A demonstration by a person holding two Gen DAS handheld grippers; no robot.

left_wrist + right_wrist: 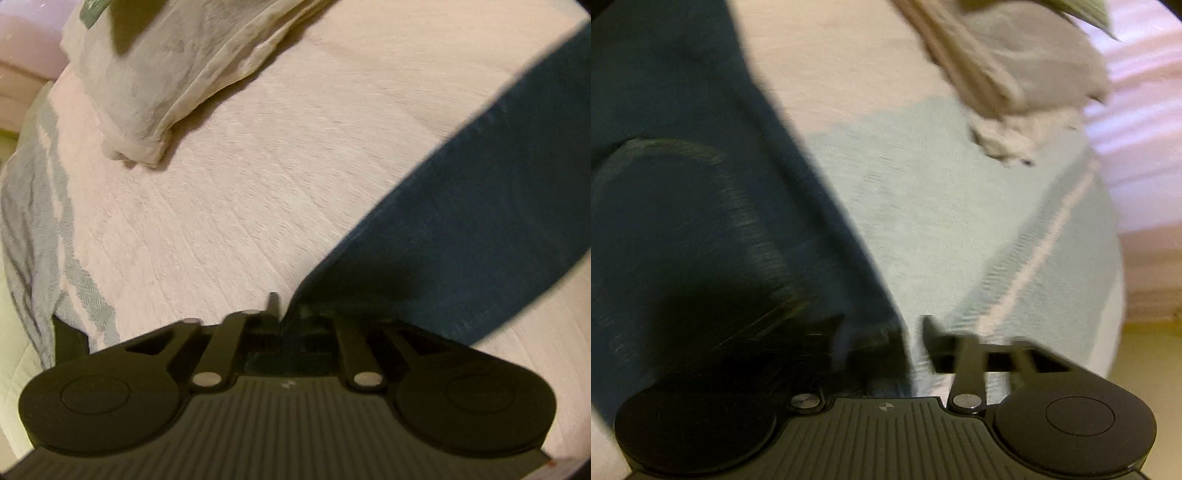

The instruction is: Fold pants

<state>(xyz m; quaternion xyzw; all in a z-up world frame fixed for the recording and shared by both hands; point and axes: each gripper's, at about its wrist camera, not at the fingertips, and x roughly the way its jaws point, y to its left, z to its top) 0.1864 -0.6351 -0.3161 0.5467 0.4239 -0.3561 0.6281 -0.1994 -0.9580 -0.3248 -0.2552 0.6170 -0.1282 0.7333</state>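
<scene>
The pants [461, 206] lie flat on the bed cover [258, 166]. In the left wrist view they stretch from the left gripper [286, 310] up to the right. A pillow [166, 74] sits on the bed farther back, to the left, apart from the pants.

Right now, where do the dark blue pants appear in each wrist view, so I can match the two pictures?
Left wrist view: the dark blue pants run diagonally from the upper right edge down to the gripper at bottom centre.
Right wrist view: the pants fill the left side, down to the gripper.
Shared landmark: the pale pillow at the top of both views.
</scene>
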